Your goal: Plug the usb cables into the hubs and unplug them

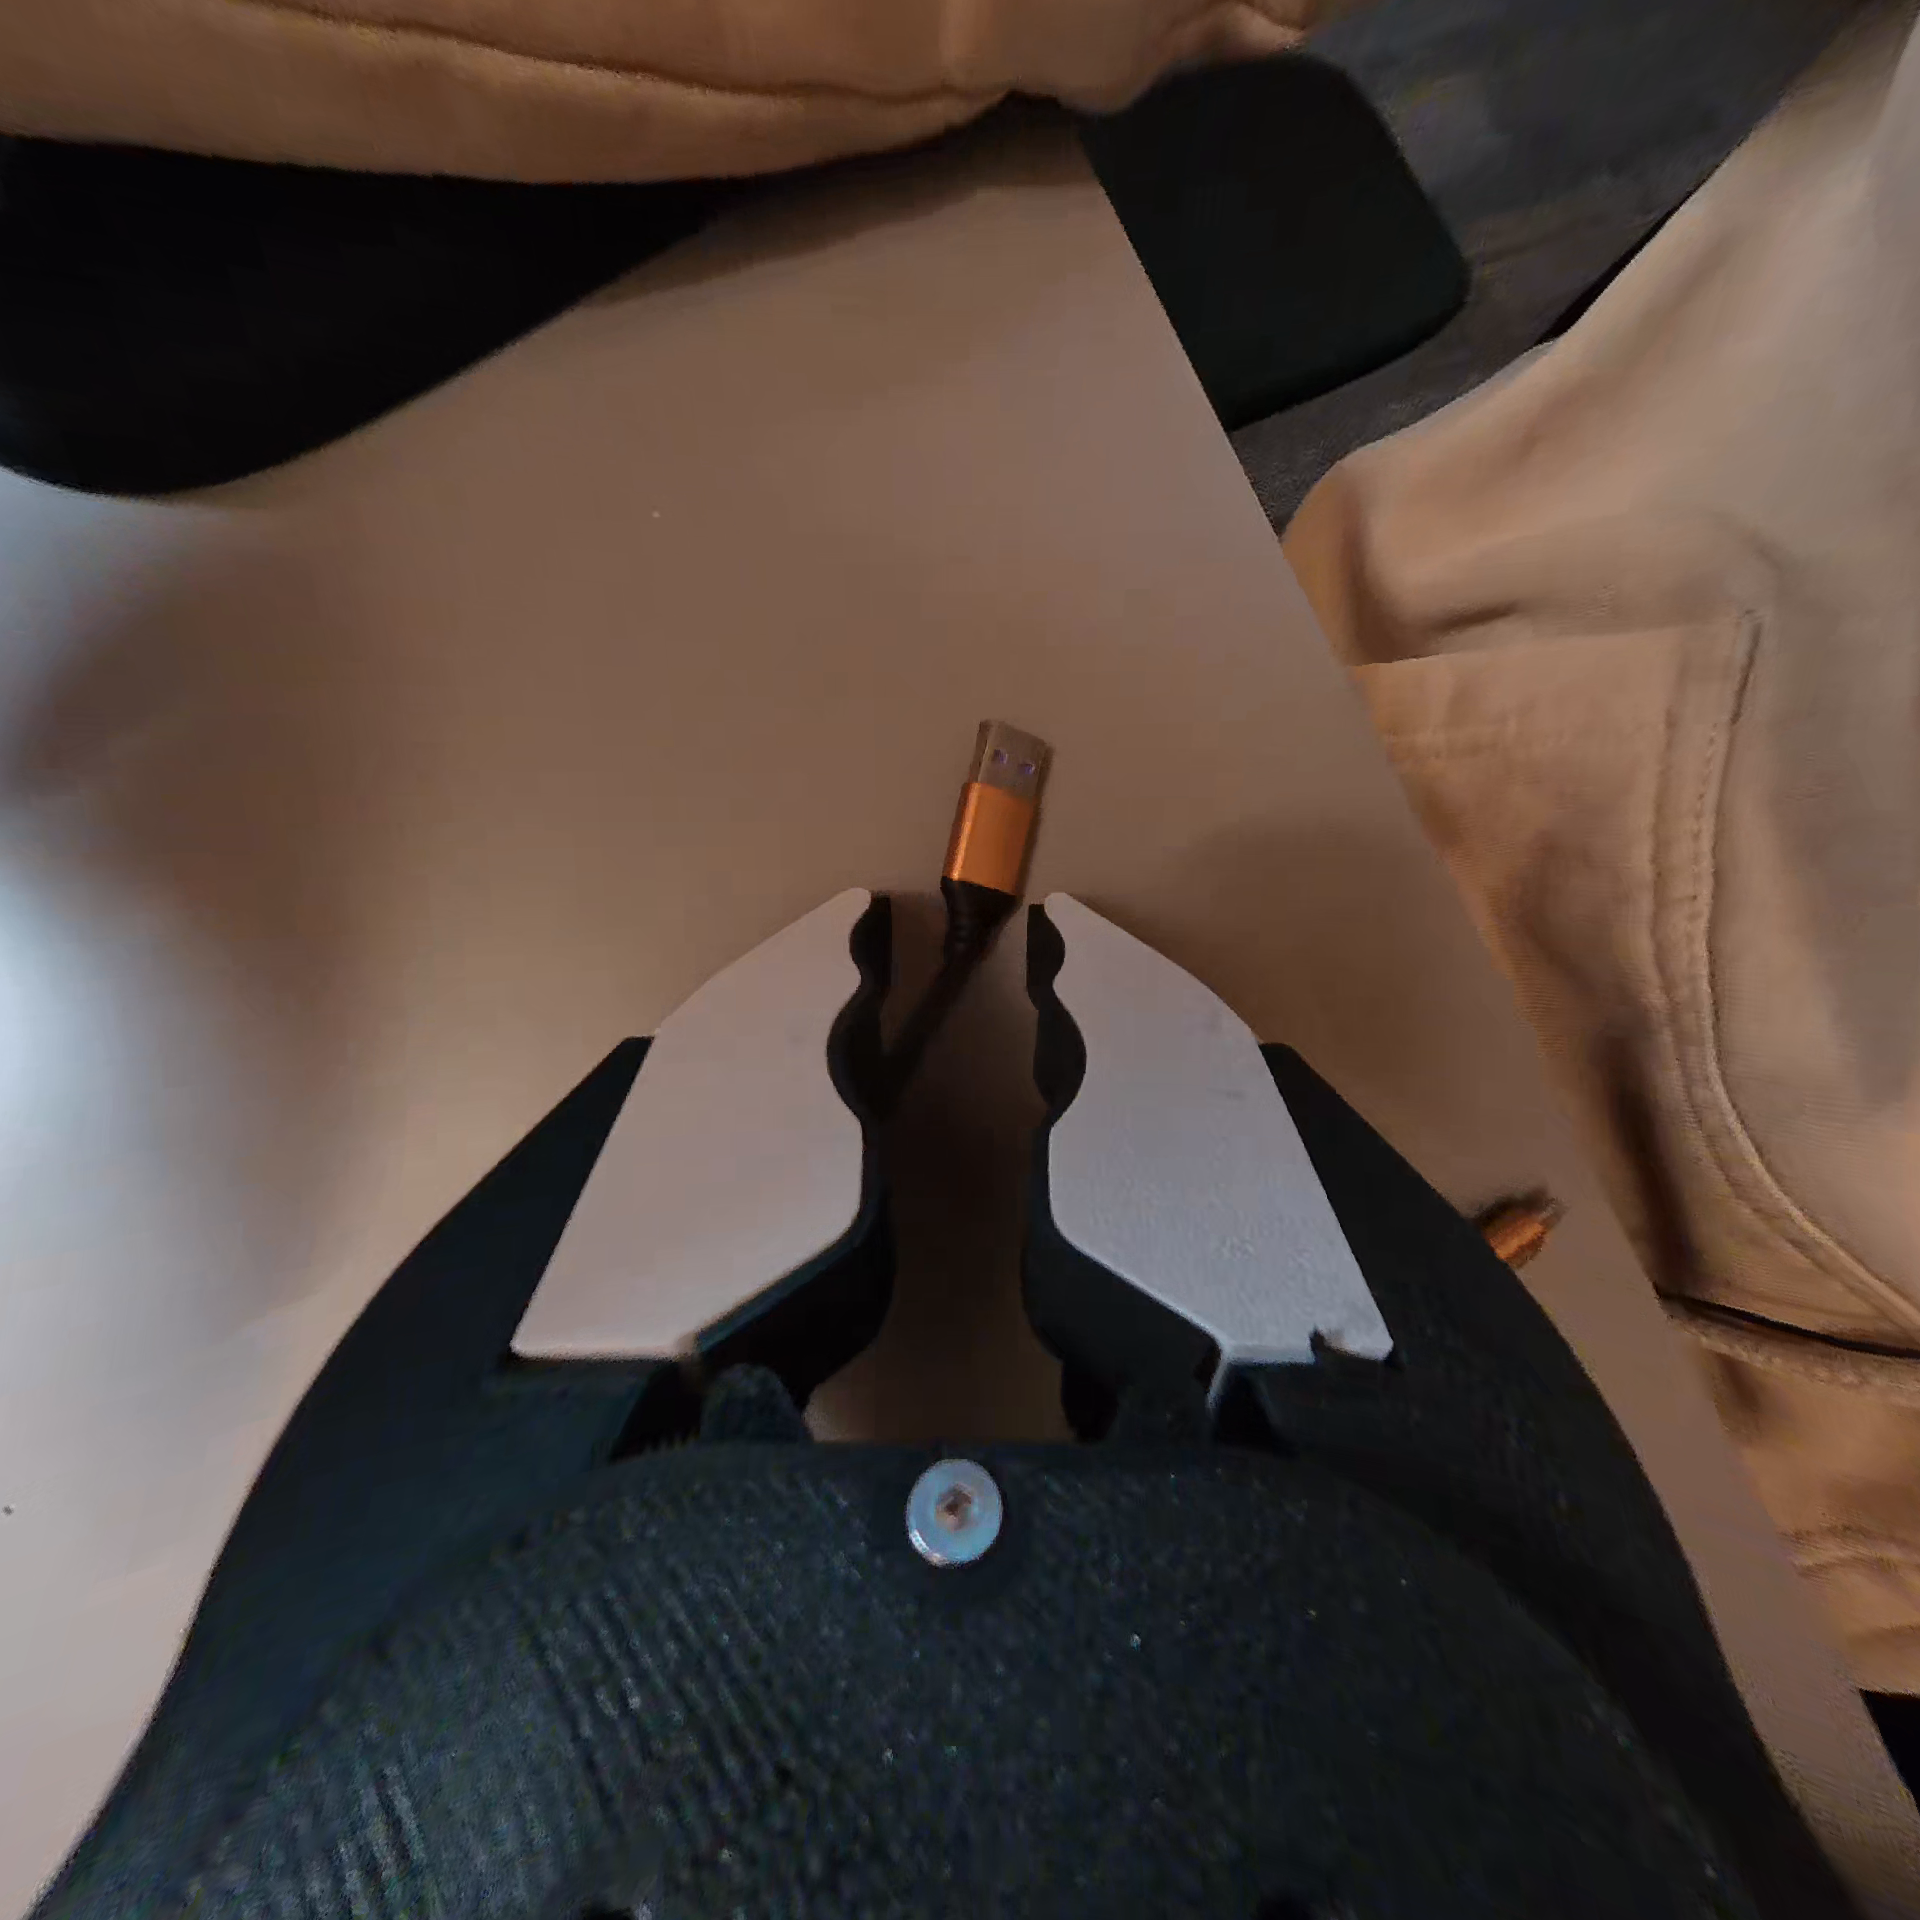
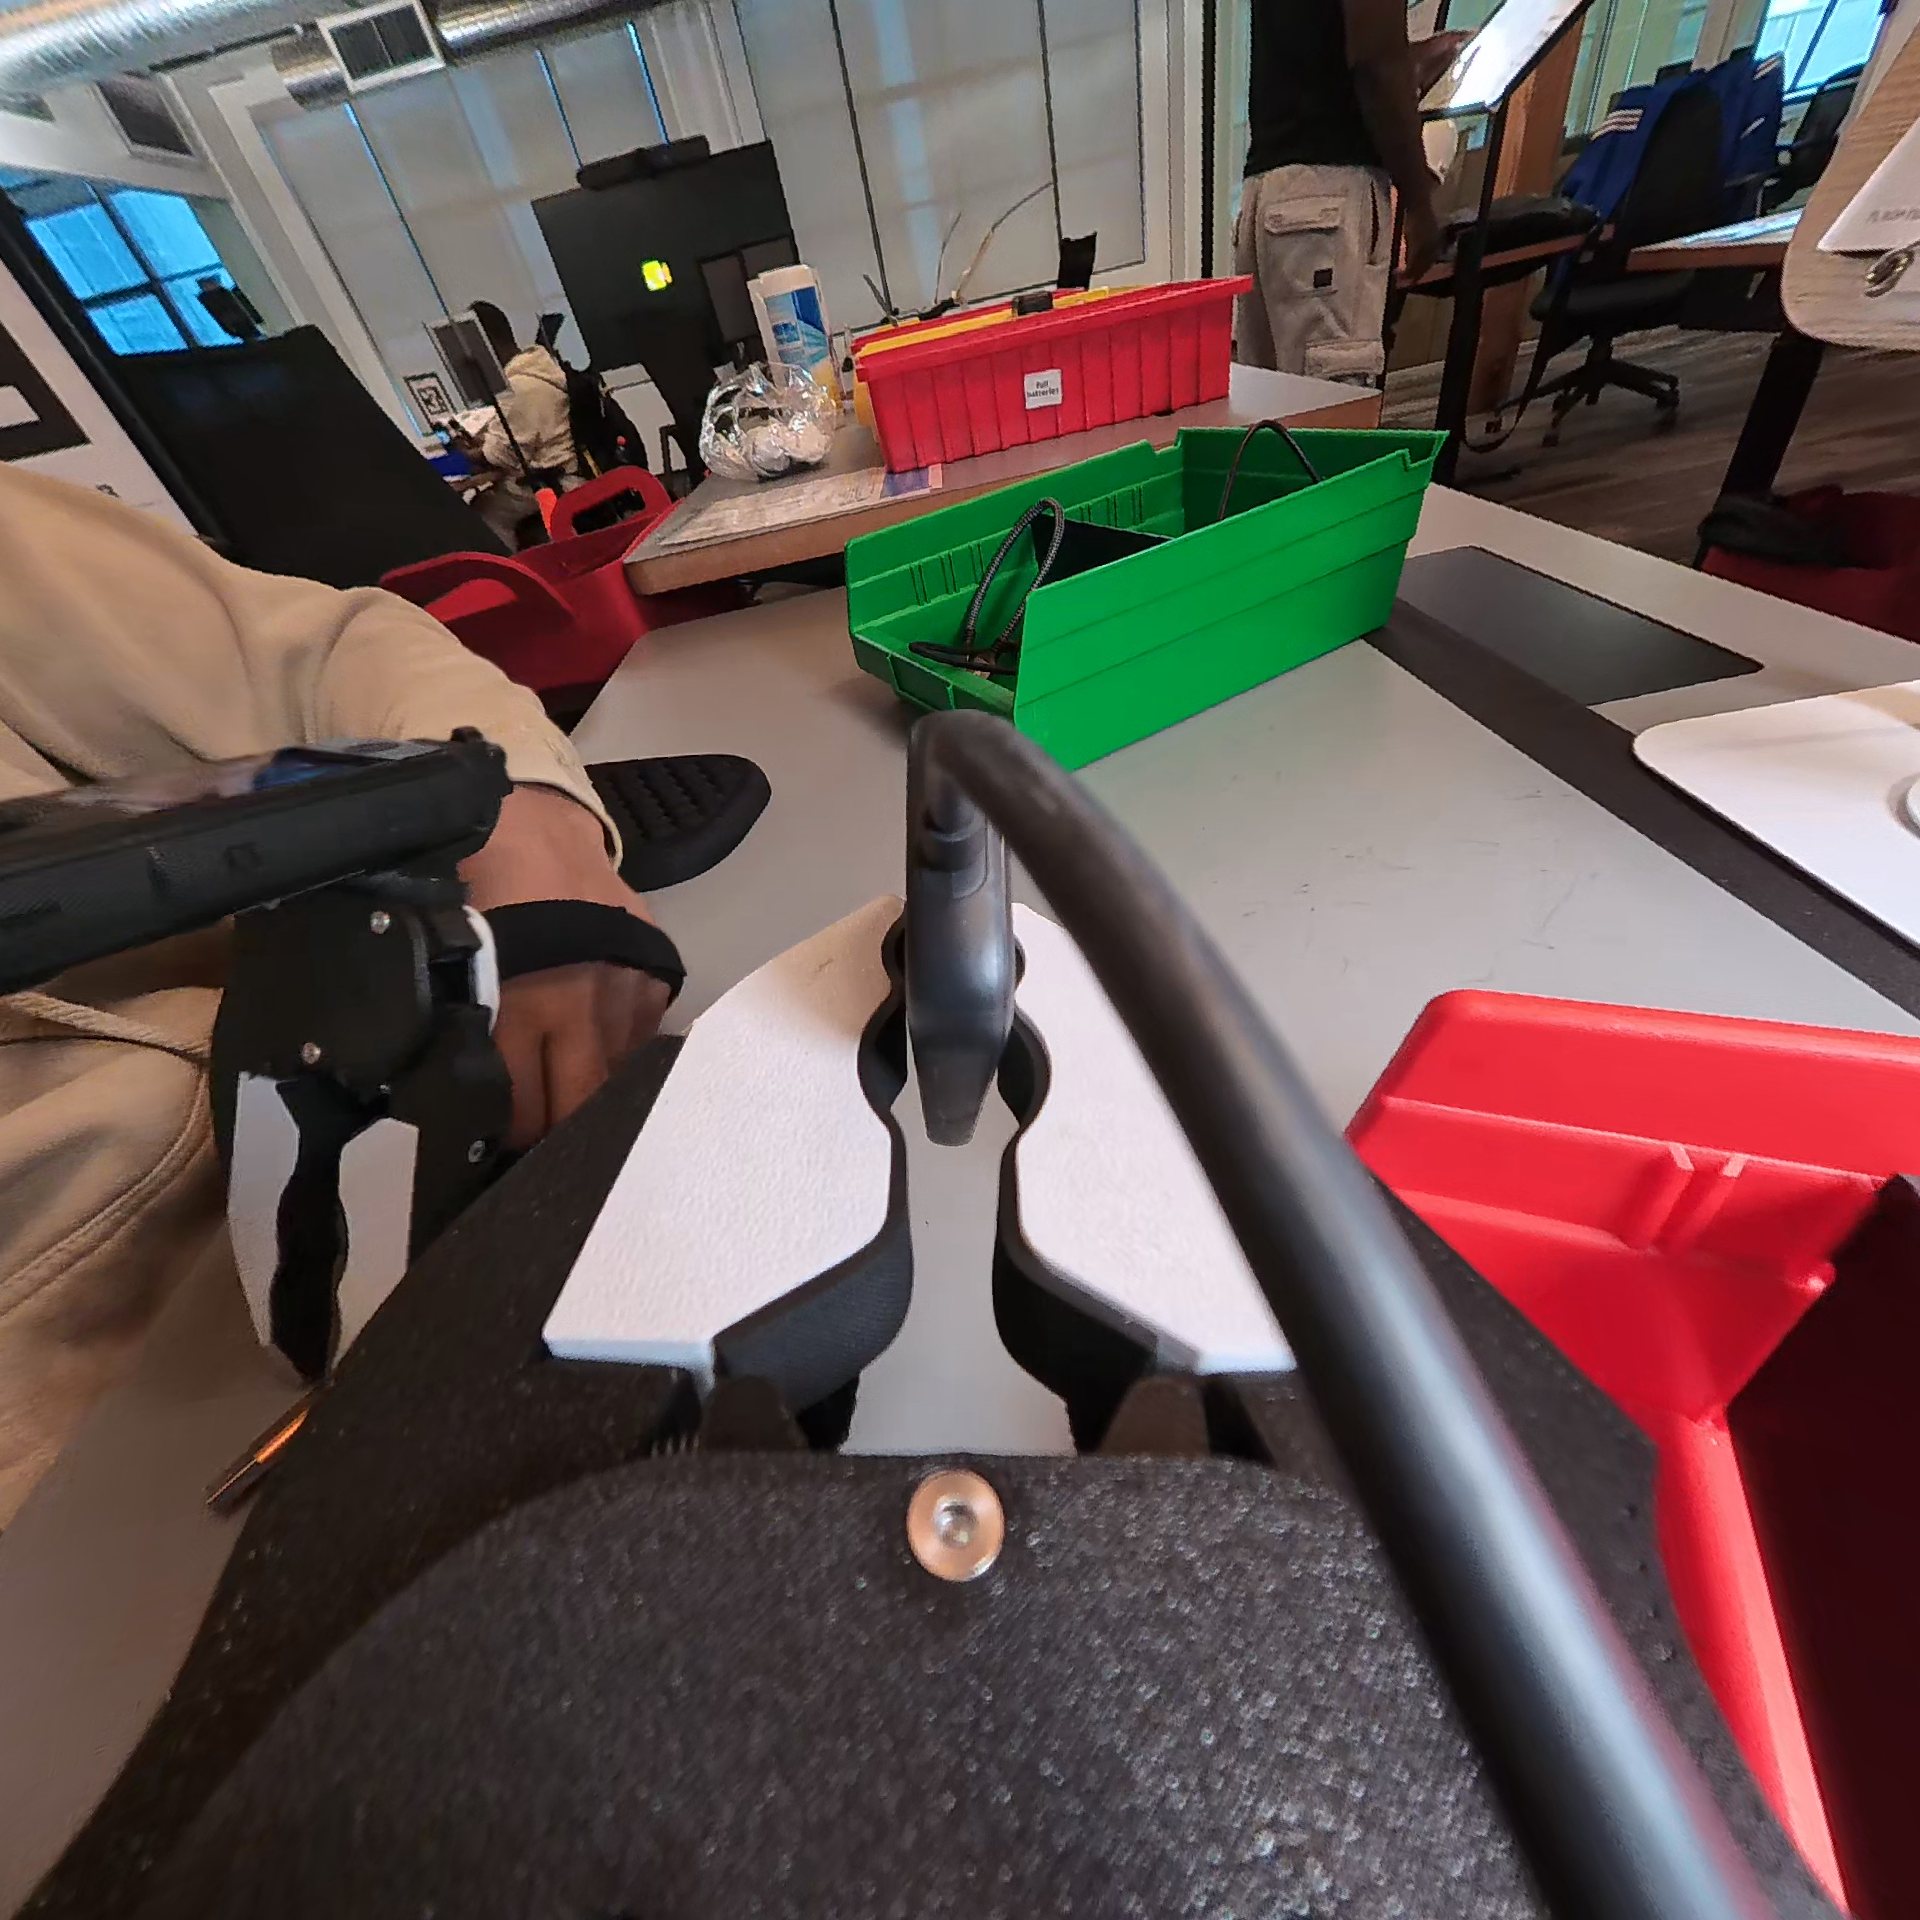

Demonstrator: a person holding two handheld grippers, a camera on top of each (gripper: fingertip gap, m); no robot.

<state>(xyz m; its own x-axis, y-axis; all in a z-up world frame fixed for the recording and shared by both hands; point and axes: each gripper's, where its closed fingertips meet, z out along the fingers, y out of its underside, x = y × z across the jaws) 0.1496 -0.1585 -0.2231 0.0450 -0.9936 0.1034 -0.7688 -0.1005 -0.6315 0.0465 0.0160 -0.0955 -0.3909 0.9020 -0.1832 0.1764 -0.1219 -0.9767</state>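
An orange USB plug [image 1: 992, 821] on a black braided cable [image 1: 935, 987] lies on the pale table [image 1: 520, 727]. My left gripper [image 1: 956, 904] points down at it with its jaws apart. The cable runs between the fingers and the plug lies just past the tips. My right gripper [image 2: 956, 925] is shut on a slim dark grey hub [image 2: 951, 997], held edge-on above the table. The hub's thick black cable [image 2: 1195, 987] arcs back over the right finger. The left gripper [image 2: 301, 1330] also shows at the left of the right wrist view, with the plug [image 2: 255, 1455] below it.
A green bin [image 2: 1143, 603] holding cables stands ahead on the table. A red bin [image 2: 1662, 1195] is close on the right and a white pad [image 2: 1787, 790] at far right. A beige-sleeved person [image 1: 1610, 831] sits at the table edge. A second orange connector [image 1: 1517, 1236] lies at that edge.
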